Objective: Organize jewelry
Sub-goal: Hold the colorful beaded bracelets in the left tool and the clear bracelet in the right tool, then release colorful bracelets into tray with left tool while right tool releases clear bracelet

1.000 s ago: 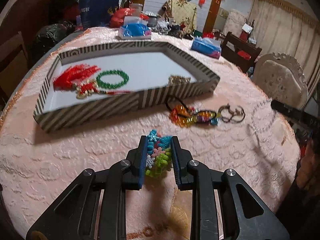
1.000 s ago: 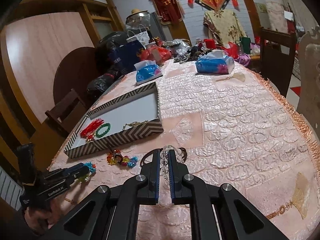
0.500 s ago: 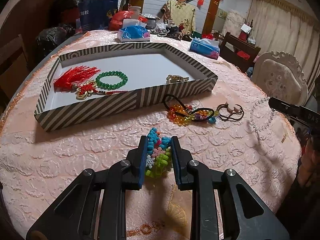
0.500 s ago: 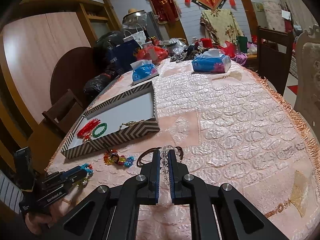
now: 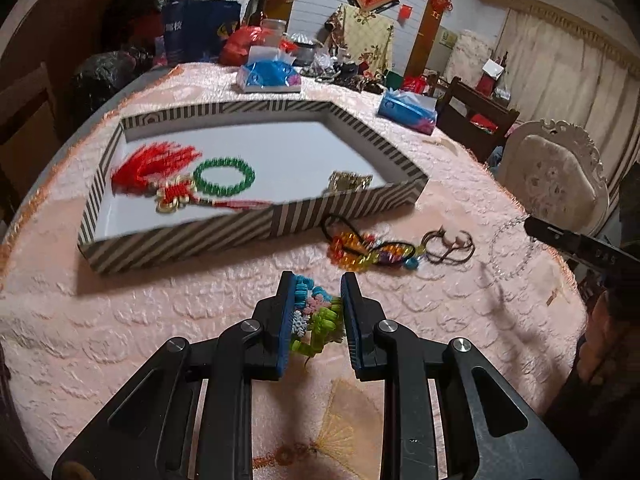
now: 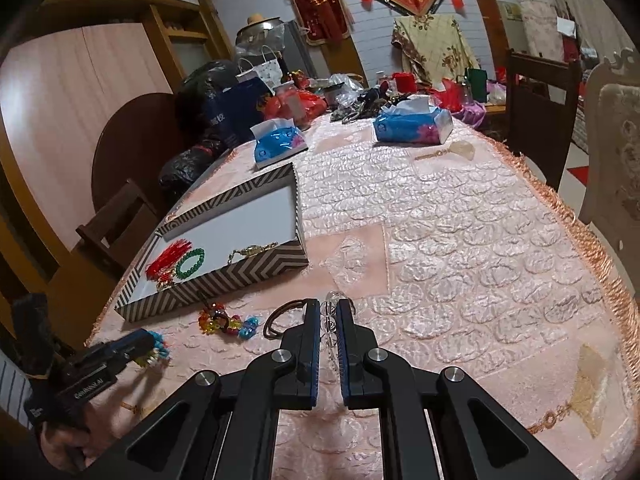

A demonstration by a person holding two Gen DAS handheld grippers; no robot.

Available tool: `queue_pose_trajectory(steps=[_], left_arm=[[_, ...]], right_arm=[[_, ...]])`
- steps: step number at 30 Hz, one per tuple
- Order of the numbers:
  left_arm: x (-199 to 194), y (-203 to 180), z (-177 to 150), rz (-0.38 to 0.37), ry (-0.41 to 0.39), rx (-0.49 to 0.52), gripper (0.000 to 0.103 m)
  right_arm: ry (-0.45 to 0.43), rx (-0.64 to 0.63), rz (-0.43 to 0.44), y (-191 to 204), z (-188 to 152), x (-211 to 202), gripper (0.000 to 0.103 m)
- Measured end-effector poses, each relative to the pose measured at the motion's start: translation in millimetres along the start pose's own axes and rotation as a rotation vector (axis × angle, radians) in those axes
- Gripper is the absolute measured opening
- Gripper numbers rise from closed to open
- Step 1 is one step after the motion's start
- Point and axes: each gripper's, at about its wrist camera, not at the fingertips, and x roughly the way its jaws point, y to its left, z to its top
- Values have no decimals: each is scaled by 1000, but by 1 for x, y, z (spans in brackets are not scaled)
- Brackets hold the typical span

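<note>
My left gripper (image 5: 316, 280) is shut on a colourful beaded bracelet (image 5: 316, 312) of blue, pink and green beads, held above the pink tablecloth in front of the striped tray (image 5: 200, 236). The tray holds a red tassel knot (image 5: 160, 168), a green bead bracelet (image 5: 224, 176) and a gold piece (image 5: 348, 182). My right gripper (image 6: 329, 308) is shut on a clear crystal bead bracelet (image 6: 330, 320); it also shows hanging at the right in the left wrist view (image 5: 508, 248). A multicolour bead string (image 5: 368, 248) and a brown cord bracelet (image 5: 448, 244) lie on the cloth by the tray.
Two blue tissue packs (image 6: 280, 140) (image 6: 412, 124) lie beyond the tray. Bags and clutter fill the table's far end (image 6: 320, 100). Chairs stand at the right (image 5: 552, 176) and left (image 6: 116, 228). The tablecloth has a fringed edge (image 6: 592, 240).
The left gripper has drawn slightly nearer the tray with the colourful bracelet. The right gripper has held its clear bracelet with little movement.
</note>
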Motion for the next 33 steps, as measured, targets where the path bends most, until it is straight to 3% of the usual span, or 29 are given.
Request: queue_pose_trajectory(steps=[10,17,23,33], left_arm=[[-9,11,52,22,-75,-8,22],[23,38,84,76,-63,-57,22],[58,60,84,134,-24,-127,22],[80,66,76,130,-7,-133,22]], right_arm=[[15,-61,65,34,37,25,7],[37,-103,139,66,62,59,7],[67,-102,187,83,77,90,7],[89,-73,242,100,90,120,7]])
